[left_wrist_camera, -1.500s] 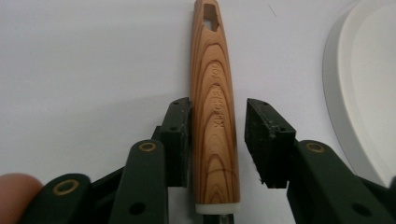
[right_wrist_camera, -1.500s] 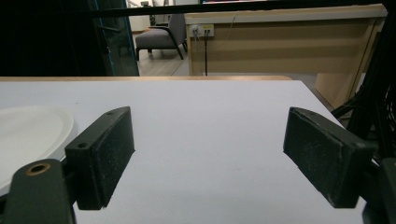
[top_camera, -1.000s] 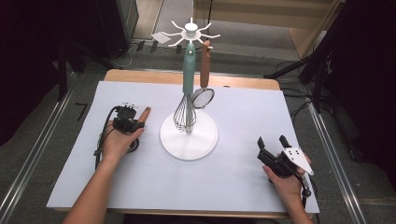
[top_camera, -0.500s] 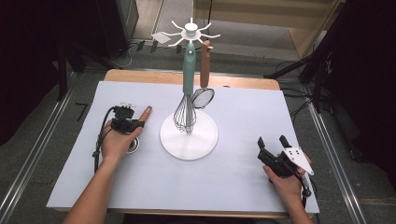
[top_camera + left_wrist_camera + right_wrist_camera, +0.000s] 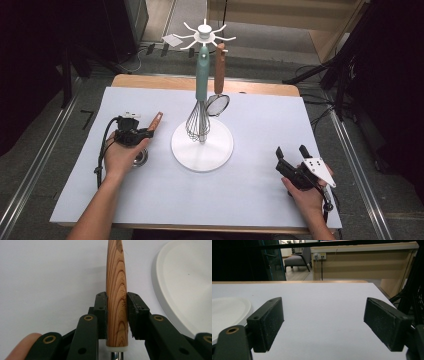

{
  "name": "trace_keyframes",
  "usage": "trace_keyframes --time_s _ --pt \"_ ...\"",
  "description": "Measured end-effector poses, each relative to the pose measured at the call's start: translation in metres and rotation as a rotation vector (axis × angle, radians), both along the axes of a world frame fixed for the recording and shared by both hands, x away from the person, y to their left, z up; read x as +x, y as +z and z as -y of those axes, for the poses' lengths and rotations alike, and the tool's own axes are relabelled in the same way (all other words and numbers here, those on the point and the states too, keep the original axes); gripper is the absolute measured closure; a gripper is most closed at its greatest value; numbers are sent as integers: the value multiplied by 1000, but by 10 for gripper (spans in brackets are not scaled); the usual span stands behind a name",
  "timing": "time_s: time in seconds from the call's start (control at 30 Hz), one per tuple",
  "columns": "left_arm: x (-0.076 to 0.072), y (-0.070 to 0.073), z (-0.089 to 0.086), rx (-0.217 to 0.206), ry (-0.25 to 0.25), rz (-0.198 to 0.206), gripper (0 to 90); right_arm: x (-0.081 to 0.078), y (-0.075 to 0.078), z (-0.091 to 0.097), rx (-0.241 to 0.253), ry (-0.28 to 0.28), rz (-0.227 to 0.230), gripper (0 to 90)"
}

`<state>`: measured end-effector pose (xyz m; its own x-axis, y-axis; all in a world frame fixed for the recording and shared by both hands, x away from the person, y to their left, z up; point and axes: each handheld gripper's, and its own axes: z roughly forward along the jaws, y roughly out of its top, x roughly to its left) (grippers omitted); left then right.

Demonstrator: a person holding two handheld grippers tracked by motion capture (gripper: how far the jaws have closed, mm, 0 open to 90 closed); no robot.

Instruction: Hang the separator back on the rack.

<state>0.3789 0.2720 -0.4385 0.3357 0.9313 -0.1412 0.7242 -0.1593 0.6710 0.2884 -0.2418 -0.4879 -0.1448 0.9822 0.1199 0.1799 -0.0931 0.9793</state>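
Left gripper closing on a utensil handle beside the utensil stand.
The left gripper [image 5: 142,133], left of the round white stand base [image 5: 202,146], has just been closing; its black pads now press both sides of the tapered wooden utensil handle [image 5: 117,302]. The handle's tip points toward the base at a slightly shallower slant than a second ago.

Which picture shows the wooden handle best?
The left gripper view: the wooden handle stands close up between the left gripper pads, grain clear. The high view shows it small and slanted. The right gripper view looks across bare table.
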Motion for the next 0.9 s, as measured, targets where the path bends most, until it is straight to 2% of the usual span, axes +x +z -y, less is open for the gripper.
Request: trace_keyframes --time_s 0.2,0.43,0.6,0.67,0.83,0.9 --pt "-7 0 -6 -74 -20 35 727 0 0 0 1 0 0 167" --pt "-13 5 -7 -121 -32 93 727 0 0 0 1 -1 -1 167" --pt "-17 9 -9 -161 -51 147 727 0 0 0 2 -1 0 167" --pt "-19 11 -10 -191 -68 159 726 0 0 0 1 -1 -1 167" --pt "-26 22 -9 -262 -97 219 726 0 0 0 1 -1 0 167" --pt "-29 26 -7 -266 -103 251 726 0 0 0 0 0 0 167"
